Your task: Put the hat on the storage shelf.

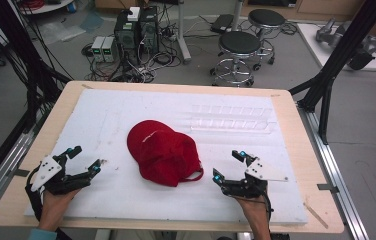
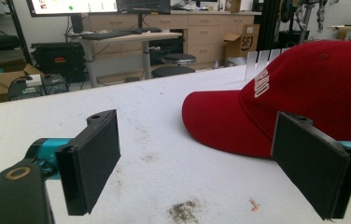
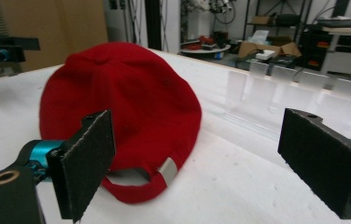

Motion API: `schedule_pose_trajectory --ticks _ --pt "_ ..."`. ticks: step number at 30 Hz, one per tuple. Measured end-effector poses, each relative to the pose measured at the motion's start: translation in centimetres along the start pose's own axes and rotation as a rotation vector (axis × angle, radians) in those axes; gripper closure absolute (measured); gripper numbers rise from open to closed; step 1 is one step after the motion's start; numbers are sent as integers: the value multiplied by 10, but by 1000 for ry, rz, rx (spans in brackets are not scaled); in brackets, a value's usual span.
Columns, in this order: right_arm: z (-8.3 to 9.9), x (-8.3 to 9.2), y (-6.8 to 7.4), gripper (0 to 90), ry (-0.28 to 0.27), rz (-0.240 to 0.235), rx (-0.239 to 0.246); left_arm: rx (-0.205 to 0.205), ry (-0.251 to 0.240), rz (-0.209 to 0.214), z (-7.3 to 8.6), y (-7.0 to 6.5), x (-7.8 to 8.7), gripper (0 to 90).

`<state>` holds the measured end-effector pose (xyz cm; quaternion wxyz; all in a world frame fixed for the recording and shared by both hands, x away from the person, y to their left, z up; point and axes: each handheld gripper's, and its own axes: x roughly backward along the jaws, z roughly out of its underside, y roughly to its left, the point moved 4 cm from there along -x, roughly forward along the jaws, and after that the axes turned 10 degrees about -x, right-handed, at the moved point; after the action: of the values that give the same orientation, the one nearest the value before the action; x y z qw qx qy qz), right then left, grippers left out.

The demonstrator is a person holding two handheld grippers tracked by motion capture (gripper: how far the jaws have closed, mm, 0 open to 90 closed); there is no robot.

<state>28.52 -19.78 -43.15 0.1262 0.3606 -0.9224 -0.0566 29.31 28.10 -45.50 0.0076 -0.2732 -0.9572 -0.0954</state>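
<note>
A red baseball cap (image 1: 163, 151) lies on the white foam sheet (image 1: 126, 107) in the middle of the table, its brim toward the far left and its back strap toward the near right. White lettering shows on the cap (image 2: 304, 88) in the left gripper view; its strap and buckle face the right gripper view, where the cap (image 3: 127, 100) sits close ahead. My left gripper (image 1: 87, 161) rests open at the near left, apart from the cap. To the cap's right, my right gripper (image 1: 228, 166) stands open with nothing between its jaws.
A clear plastic slotted rack (image 1: 233, 119) lies on the foam behind the cap, right of centre. Black frame posts (image 1: 326, 85) stand at the table's sides. Stools (image 1: 239, 55) and computer gear (image 1: 136, 35) are on the floor beyond the far edge.
</note>
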Motion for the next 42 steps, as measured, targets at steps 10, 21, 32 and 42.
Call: schedule_pose_trajectory --ticks 10,21,32,42 --pt "-16 -34 20 101 114 -72 59 0 1 -1 0 0 0 159" --pt "-13 -67 36 102 200 -129 48 3 -1 1 0 0 0 159" --pt "-3 -93 52 110 269 -86 33 3 0 0 0 1 0 159" --pt "5 -110 62 273 335 -59 27 3 1 0 0 1 0 159"
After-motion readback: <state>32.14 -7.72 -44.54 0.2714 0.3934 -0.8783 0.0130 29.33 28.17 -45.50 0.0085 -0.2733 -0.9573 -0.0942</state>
